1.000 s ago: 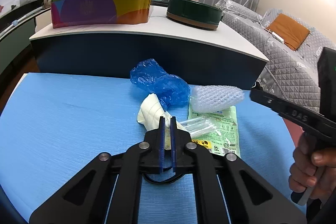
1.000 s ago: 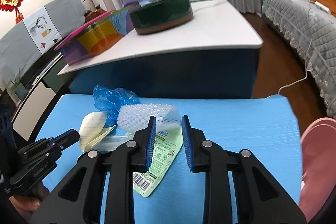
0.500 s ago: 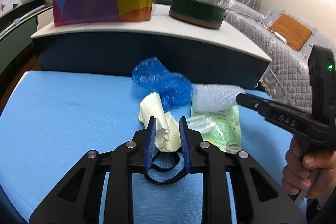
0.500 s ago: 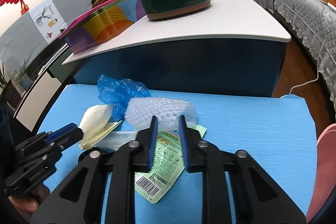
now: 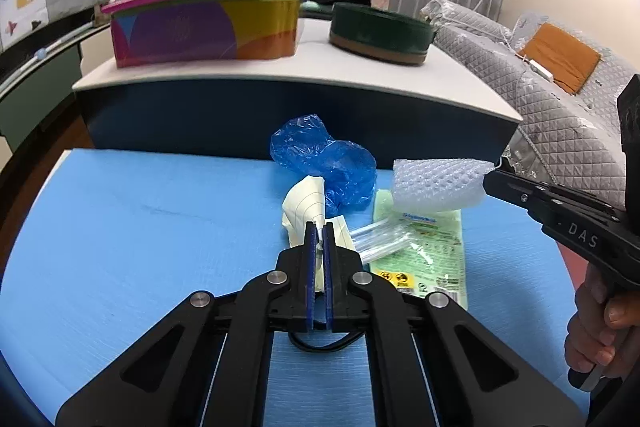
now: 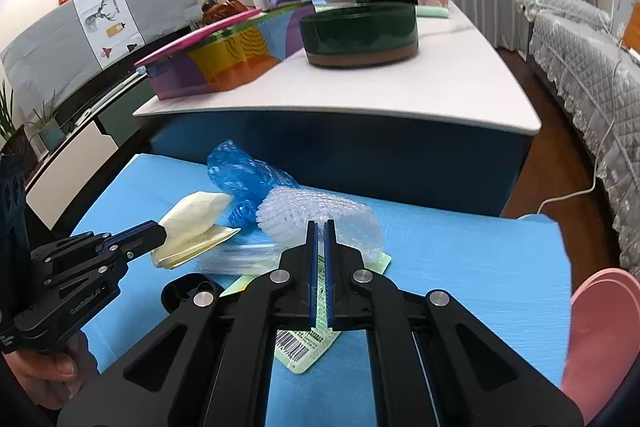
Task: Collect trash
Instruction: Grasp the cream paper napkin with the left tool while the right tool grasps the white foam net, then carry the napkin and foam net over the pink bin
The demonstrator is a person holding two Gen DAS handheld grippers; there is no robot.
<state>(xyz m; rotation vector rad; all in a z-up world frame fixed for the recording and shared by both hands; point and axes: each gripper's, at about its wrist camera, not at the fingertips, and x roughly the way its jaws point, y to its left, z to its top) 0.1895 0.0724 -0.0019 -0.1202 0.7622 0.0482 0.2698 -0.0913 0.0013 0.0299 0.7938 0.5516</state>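
Observation:
Trash lies in a heap on the blue table [image 5: 140, 227]. My left gripper [image 5: 319, 231] is closing tight on a fold of the cream paper [image 5: 304, 201], its pads pressing it. In the right wrist view the left gripper [image 6: 162, 233] holds that cream paper [image 6: 196, 221]. My right gripper [image 6: 321, 227] is closing on the bubble wrap [image 6: 320, 205], pads pinching its near edge. The left wrist view shows the right gripper [image 5: 490, 174] with the bubble wrap [image 5: 436, 183] raised slightly. A blue plastic bag [image 5: 324, 163], a green wrapper [image 5: 424, 247] and a clear sleeve [image 5: 376, 235] lie loose.
Behind the blue table stands a higher white-topped table [image 5: 280, 75] with a colourful box [image 5: 208, 27] and a green round tin [image 5: 380, 31]. A pink bin [image 6: 600, 327] sits at the right edge. A quilted grey sofa [image 5: 560, 115] is further right.
My left jaws opened around the cream paper, then shut on it. My right jaws narrowed and shut on the bubble wrap, which has risen a little.

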